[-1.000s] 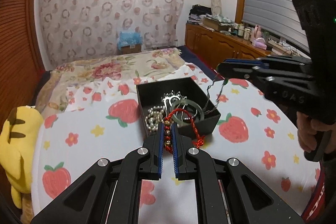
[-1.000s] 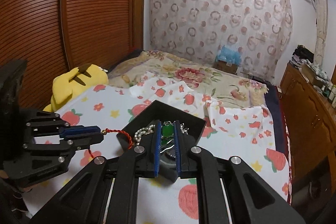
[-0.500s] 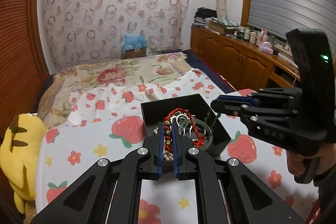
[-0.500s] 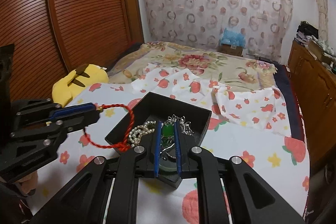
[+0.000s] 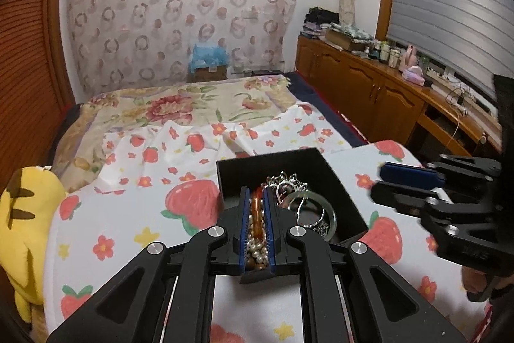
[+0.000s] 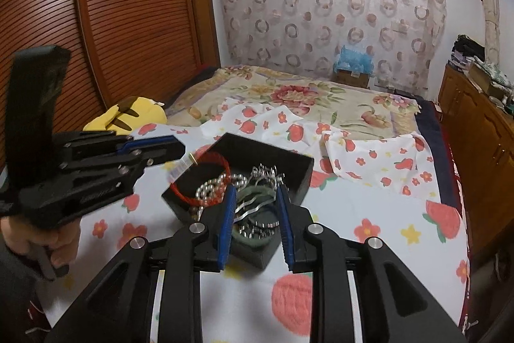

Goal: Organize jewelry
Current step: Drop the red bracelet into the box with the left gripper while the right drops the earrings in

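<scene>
The red cord bracelet (image 6: pixel 205 179) is being lowered into the black box (image 6: pixel 298 179) on the bed, pinched by the left gripper (image 6: pixel 183 150). The right gripper (image 6: pixel 253 214), jaws just opened, is being held over the box, gripping nothing.

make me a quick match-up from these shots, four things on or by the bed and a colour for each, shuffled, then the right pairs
Things:
1. jewelry box
2. cord bracelet
3. plush toy
4. bead strand

Colours:
A. yellow
B. silvery white
C. black
D. red

Pairs: 1-C, 2-D, 3-A, 4-B
</scene>
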Demonstrator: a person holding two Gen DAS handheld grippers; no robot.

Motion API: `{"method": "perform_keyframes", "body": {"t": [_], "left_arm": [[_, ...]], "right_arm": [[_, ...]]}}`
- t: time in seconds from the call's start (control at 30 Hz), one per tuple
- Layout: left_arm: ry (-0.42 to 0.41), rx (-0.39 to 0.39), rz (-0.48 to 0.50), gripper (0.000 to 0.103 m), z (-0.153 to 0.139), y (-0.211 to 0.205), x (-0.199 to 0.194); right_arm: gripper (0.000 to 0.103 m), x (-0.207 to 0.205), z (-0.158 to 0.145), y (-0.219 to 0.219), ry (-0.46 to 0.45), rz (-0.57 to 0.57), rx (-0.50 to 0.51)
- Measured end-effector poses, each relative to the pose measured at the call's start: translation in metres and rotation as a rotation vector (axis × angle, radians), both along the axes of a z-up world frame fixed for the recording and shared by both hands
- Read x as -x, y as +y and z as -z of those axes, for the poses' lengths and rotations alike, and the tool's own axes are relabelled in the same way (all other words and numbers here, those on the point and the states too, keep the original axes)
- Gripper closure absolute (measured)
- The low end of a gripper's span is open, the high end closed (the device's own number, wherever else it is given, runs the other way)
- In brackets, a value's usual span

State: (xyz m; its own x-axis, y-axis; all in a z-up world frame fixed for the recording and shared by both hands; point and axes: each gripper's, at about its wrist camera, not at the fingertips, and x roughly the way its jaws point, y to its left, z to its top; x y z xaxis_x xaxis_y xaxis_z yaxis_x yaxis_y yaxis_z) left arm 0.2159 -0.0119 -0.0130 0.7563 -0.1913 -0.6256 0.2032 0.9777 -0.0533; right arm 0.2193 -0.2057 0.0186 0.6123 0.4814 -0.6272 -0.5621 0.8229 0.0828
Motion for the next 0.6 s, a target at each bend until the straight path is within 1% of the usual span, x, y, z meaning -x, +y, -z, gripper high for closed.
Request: {"method": "perform_keyframes", "body": {"t": [0.03, 0.1, 0.17, 0.27, 0.33, 0.37, 0.4, 0.43, 0.5, 0.6], "left_arm": [[0.004, -0.003, -0.001, 0.092, 0.001, 0.0, 0.001], [0.004, -0.003, -0.001, 0.081, 0.003, 0.001, 0.006], [0.003, -0.001, -0.004, 0.077, 0.004, 0.001, 0.009], [0.012, -0.005, 0.004, 0.076, 0.009, 0.002, 0.023], [0.017, -0.011, 0.01, 0.071, 0.012, 0.003, 0.035], [0.018, -0.012, 0.012, 0.067, 0.014, 0.003, 0.041], [0.021, -0.008, 0.019, 0.065, 0.016, 0.004, 0.048], [0.029, -0.005, 0.027, 0.064, 0.019, 0.005, 0.056], [0.04, -0.009, 0.025, 0.061, 0.024, 0.006, 0.066], [0.044, -0.018, 0.033, 0.06, 0.031, 0.008, 0.081]], "right_arm": [[0.075, 0.005, 0.002, -0.003, -0.001, -0.002, 0.002], [0.075, 0.016, 0.006, -0.008, -0.006, -0.005, 0.006], [0.075, 0.028, 0.013, -0.014, 0.0, -0.009, 0.014], [0.075, 0.048, 0.021, -0.02, 0.003, -0.021, 0.016], [0.075, 0.061, 0.027, -0.023, 0.008, -0.033, 0.016], [0.07, 0.066, 0.03, -0.023, 0.013, -0.039, 0.017], [0.066, 0.072, 0.034, -0.024, 0.021, -0.045, 0.018], [0.065, 0.077, 0.038, -0.026, 0.03, -0.054, 0.022], [0.065, 0.087, 0.046, -0.025, 0.043, -0.067, 0.036], [0.065, 0.098, 0.061, -0.02, 0.075, -0.088, 0.073]]}}
